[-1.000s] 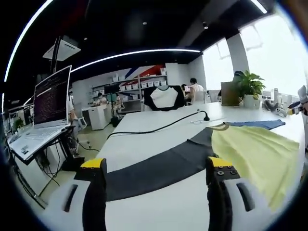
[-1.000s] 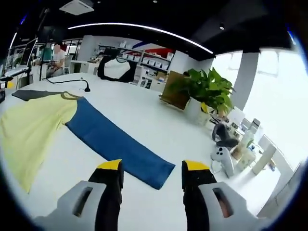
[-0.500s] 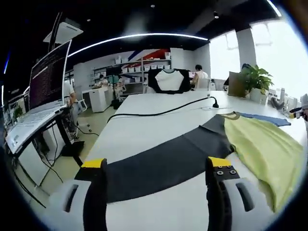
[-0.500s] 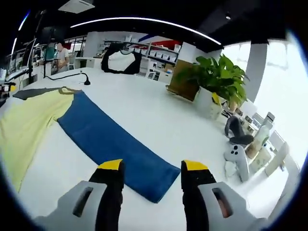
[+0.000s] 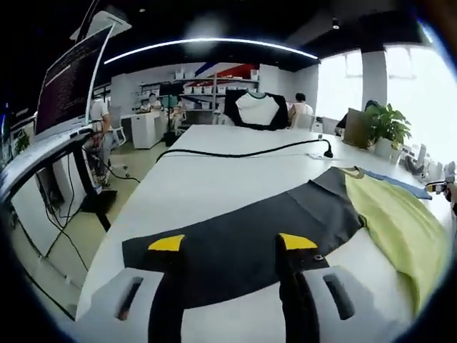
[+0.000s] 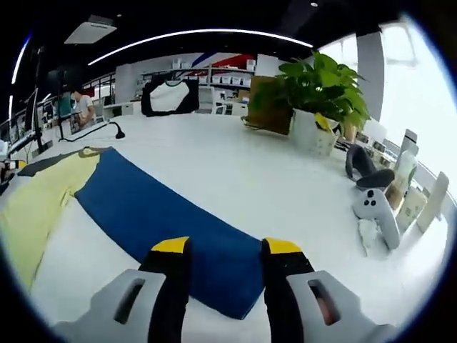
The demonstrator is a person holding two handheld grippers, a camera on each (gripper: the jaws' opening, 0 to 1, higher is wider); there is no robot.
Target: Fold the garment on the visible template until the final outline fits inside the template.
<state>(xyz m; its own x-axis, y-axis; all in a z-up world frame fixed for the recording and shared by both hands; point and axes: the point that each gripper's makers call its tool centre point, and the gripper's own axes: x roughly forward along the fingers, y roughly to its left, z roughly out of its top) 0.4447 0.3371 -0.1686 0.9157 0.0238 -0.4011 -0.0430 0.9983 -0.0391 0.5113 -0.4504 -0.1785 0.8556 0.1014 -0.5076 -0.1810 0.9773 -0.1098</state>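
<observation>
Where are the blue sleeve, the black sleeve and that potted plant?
blue sleeve (image 6: 153, 214): right gripper view, middle of the flat cloth.
black sleeve (image 5: 243, 239): left gripper view, middle, between the claw tips.
potted plant (image 6: 321, 82): right gripper view, its leaves.

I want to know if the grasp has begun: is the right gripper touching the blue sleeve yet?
Cannot tell. In the right gripper view, the right gripper has its fingers overlapping the blue sleeve, but no contact or gap shows plainly.

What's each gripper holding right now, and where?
Nothing yet. Left gripper is open over the dark sleeve near its cuff; right gripper is open over the blue sleeve near its end.
</observation>
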